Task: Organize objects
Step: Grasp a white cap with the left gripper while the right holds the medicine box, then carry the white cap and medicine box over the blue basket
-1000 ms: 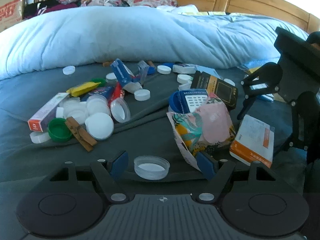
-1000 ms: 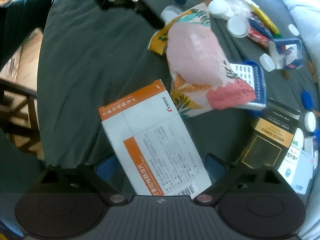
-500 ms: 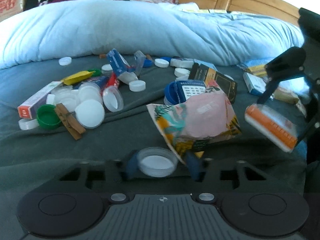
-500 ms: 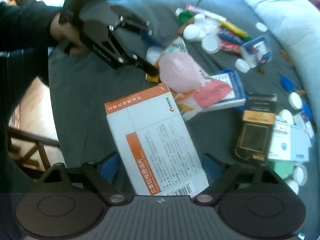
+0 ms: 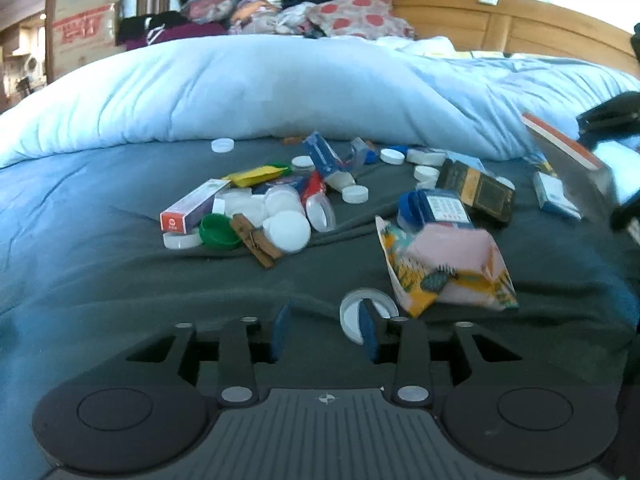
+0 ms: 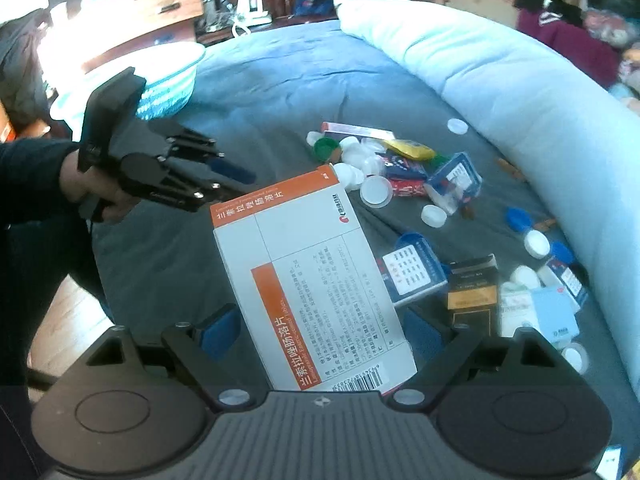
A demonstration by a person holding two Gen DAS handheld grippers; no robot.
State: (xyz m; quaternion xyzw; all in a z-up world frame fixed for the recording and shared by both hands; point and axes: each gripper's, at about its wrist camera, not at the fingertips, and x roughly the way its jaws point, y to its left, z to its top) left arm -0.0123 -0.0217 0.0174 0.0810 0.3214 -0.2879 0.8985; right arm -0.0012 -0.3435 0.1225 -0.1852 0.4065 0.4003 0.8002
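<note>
My left gripper [image 5: 325,330] hovers low over the dark grey sheet and its jaws are opening. A clear plastic lid [image 5: 352,312] stands tilted at its right fingertip [image 5: 370,332], partly hidden behind it. The left pad [image 5: 280,330] is clear of the lid, so nothing is pinched. My right gripper [image 6: 320,328] is shut on a white and orange medicine box [image 6: 304,280], held in the air above the bed. That same medicine box [image 5: 560,140] shows blurred at the right edge of the left wrist view. A hand holds the left gripper [image 6: 224,172] beside the box.
A floral pouch [image 5: 448,268] lies right of the lid. A heap of caps, tubes and clothespegs [image 5: 280,216] sits mid-bed, with a black and gold box [image 6: 472,292] and small cartons nearby. A light blue duvet [image 5: 280,92] borders the far side. A striped basket [image 6: 168,80] stands at the bed's corner.
The right gripper lifted the medicine box off the sheet and rolled. The left jaws narrowed around the clear lid, then the gripper shifted left, leaving the lid tipped up at its right finger.
</note>
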